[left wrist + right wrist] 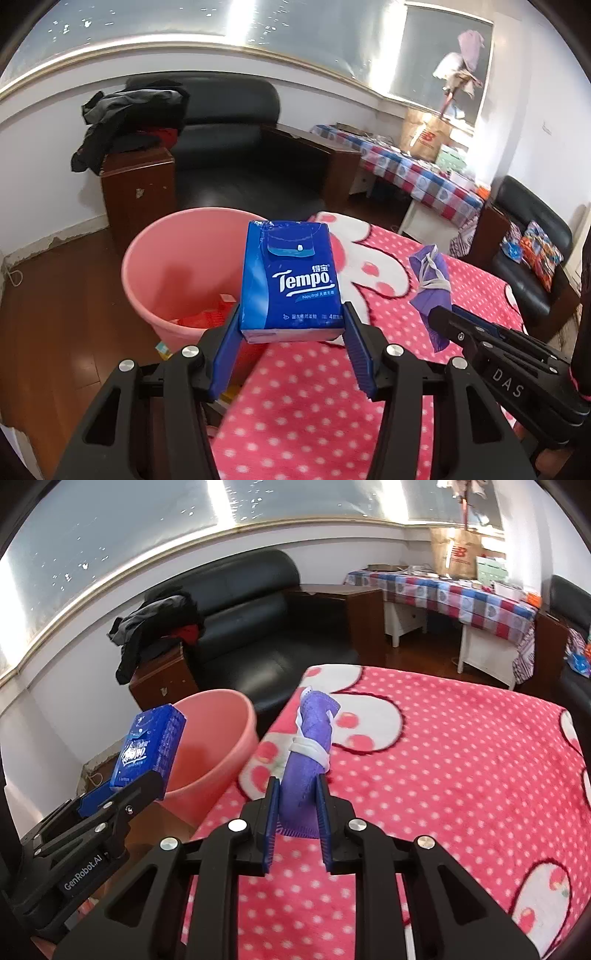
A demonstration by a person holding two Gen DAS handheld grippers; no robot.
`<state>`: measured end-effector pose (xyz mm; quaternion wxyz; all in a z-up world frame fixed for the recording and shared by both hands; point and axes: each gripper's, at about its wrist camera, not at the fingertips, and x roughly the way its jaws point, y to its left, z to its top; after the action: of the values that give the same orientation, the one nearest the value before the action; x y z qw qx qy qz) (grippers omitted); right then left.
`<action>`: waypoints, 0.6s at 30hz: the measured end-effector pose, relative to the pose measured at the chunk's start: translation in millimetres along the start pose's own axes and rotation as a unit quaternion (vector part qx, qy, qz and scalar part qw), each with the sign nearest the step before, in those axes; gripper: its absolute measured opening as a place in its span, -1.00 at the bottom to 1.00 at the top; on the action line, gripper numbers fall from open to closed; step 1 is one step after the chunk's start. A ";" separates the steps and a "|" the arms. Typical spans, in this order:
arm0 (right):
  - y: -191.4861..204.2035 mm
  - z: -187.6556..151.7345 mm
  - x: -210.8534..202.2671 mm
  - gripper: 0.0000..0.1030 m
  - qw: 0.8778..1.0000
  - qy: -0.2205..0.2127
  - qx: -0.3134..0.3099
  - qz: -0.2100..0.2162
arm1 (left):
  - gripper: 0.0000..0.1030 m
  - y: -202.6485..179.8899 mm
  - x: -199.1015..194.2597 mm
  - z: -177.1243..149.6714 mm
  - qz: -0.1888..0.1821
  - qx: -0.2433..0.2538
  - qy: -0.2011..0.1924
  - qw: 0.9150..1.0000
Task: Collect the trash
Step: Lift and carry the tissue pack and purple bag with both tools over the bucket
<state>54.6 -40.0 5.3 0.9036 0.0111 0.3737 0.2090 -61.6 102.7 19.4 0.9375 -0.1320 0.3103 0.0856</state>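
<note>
My left gripper (291, 317) is shut on a blue Tempo tissue pack (291, 277), held upright near the rim of a pink bucket (177, 258). The same tissue pack (151, 746) shows in the right wrist view, in front of the pink bucket (218, 738), with the left gripper (136, 786) below it. My right gripper (297, 794) is shut on a folded purple face mask (308, 749) with white straps, lifted above the pink dotted blanket (443, 775). The mask (432, 280) and right gripper (443, 314) also appear at the right of the left wrist view.
Red scraps (210, 317) lie in the bucket, which stands on the wooden floor (66, 314) beside the blanket-covered surface (314, 406). A black sofa (258, 627) with dark clothes (151, 627) on a wooden cabinet stands behind. A checked-cloth table (443, 590) is at the far right.
</note>
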 end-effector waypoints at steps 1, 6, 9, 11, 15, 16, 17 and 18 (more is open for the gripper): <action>4.5 1.1 2.2 -0.61 1.000 0.001 -0.003 0.002 | 0.02 5.7 -0.4 0.9 0.003 -0.004 -0.002 1.000; 27.8 8.8 13.8 -0.61 1.000 0.002 -0.019 0.017 | 0.02 29.4 1.2 3.9 0.017 -0.018 -0.009 1.000; 41.8 13.0 21.8 -0.61 0.999 0.003 -0.030 0.026 | 0.02 45.2 4.8 5.9 0.027 -0.031 -0.009 0.999; 53.0 16.7 29.4 -0.61 0.999 0.004 -0.038 0.032 | 0.02 51.7 8.1 6.9 0.033 -0.036 -0.007 0.999; 71.9 23.4 43.5 -0.61 0.998 0.010 -0.052 0.045 | 0.02 73.2 16.5 9.3 0.047 -0.051 -0.002 0.998; 77.2 25.1 48.7 -0.61 0.997 0.014 -0.055 0.049 | 0.02 77.3 19.0 10.6 0.051 -0.053 -0.002 0.997; 82.0 26.7 54.2 -0.61 0.997 0.019 -0.056 0.057 | 0.02 80.5 21.2 11.6 0.053 -0.054 -0.001 0.997; 84.8 27.5 57.6 -0.61 0.996 0.023 -0.055 0.063 | 0.02 85.6 24.4 13.1 0.058 -0.056 0.000 0.997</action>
<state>78.5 63.3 1.5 0.8794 -0.0201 0.3803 0.2858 -55.7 189.9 -1.9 0.9219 -0.1663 0.3126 0.1571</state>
